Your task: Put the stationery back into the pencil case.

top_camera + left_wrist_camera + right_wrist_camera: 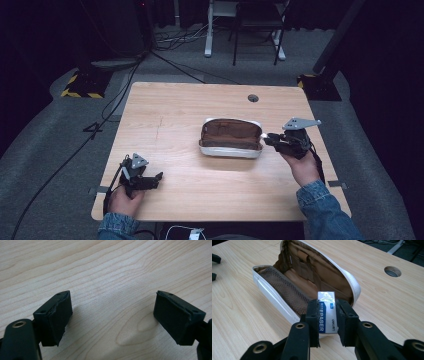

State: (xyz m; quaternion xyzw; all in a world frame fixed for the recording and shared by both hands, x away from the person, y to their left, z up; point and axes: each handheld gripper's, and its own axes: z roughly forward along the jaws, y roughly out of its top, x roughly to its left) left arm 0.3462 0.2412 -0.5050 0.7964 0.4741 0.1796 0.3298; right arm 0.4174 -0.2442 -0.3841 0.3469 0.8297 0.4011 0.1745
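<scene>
Our right gripper (328, 315) clamped the white-and-blue rectangular eraser (327, 312); the open white pencil case (287, 287) with brown lining lay at 11 o'clock.

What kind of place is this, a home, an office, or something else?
Probably a lab or recording studio, not a home: a light wooden table stands alone on grey carpet, black cables trail across the floor, and dark curtains surround the area.

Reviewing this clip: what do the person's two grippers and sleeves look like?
Both the left gripper and the right gripper are black, each with a grey three-cornered plate on top and a black cable trailing back along the hand. In the gripper views the jaws end in blocky black pads with small screw holes, carried on black links with brass-coloured pivot rings. The person wears blue denim sleeves.
</scene>
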